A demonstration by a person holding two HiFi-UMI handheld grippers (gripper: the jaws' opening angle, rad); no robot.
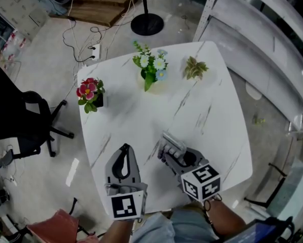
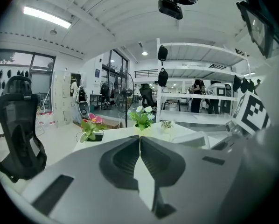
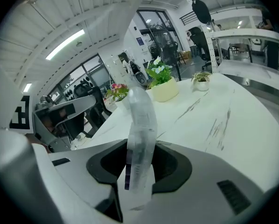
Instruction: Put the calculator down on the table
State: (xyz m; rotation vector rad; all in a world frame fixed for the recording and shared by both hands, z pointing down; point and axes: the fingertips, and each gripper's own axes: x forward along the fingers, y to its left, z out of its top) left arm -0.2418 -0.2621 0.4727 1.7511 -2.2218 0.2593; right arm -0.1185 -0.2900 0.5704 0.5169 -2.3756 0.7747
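A grey calculator (image 1: 173, 142) stands on edge between the jaws of my right gripper (image 1: 166, 152), low over the near part of the white table (image 1: 207, 100). In the right gripper view the calculator (image 3: 140, 134) rises edge-on out of the right gripper (image 3: 139, 164), whose pads close on both its sides; its lower end is hidden by the jaws. My left gripper (image 1: 124, 150) hovers just to the left over the table's near edge, shut with nothing in it; in the left gripper view its jaw tips (image 2: 140, 139) meet.
Three potted plants stand at the far side of the table: red flowers (image 1: 89, 94) at the left, white and blue flowers (image 1: 152, 67) in the middle, a small green plant (image 1: 195, 68) at the right. A black office chair (image 1: 20, 120) stands left of the table, metal shelving (image 1: 273, 49) to the right.
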